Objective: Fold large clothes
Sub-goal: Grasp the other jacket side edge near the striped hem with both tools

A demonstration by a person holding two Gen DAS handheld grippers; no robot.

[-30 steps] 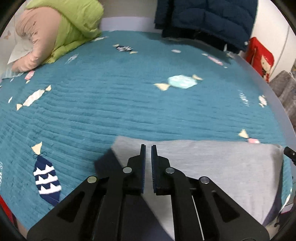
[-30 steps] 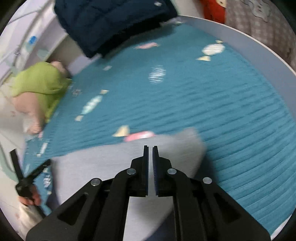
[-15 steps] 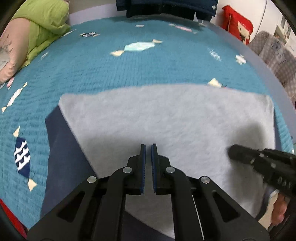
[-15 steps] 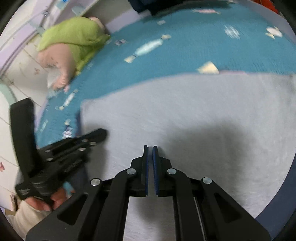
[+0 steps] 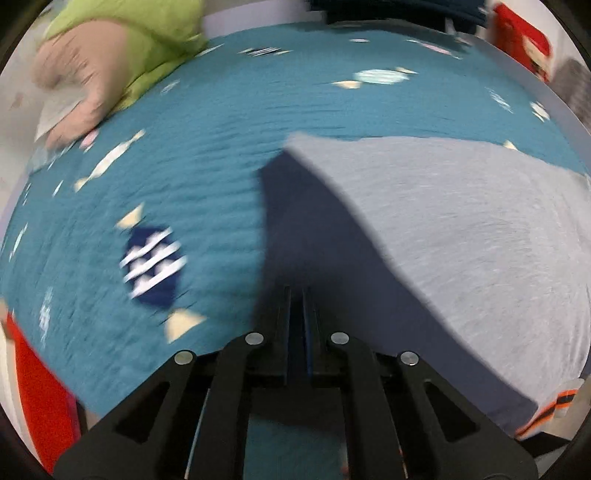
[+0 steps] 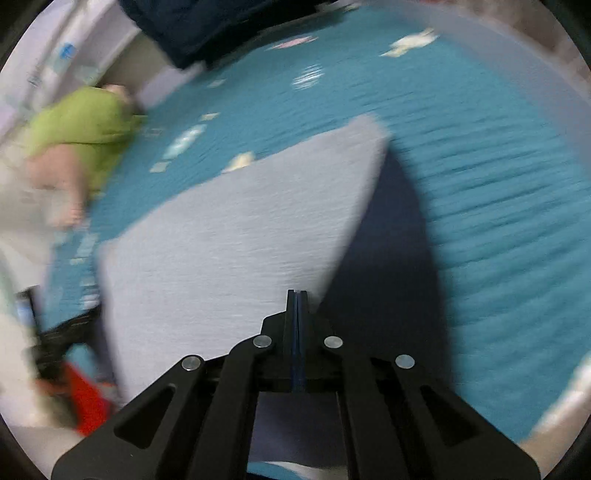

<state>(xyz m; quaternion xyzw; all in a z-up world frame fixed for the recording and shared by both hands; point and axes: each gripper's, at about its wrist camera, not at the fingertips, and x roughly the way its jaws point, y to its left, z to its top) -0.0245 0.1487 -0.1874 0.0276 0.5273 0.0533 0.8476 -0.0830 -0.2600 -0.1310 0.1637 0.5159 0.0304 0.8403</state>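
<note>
Lying flat: grey garment [image 5: 461, 229] was spread on the teal bedspread [image 5: 203, 166], on the near side of the bed.
Garment edges: in the left wrist view its far edge ran straight across to the right, and a corner pointed up-left. A dark navy band [image 5: 314, 240] bordered its left side; whether that was cloth or shadow I could not tell.
Left gripper [image 5: 296, 291]: jaws were nearly together, tips over the dark band, nothing visibly between them.
Right gripper [image 6: 296, 293]: pads looked pressed together though the jaws were beginning to part, tips at the garment's right edge, nothing seen between them.
Open room: bare bedspread stretched beyond the garment's far edge and to both sides, up to the pale bed rim [image 6: 517, 74].
Far end: green and pink bundle [image 5: 110, 55] and dark blue coat [image 6: 192, 26] sat well apart from the garment.
Count: one garment, two grippers, one bundle, one coat.
Sharpness: both views were blurred.
</note>
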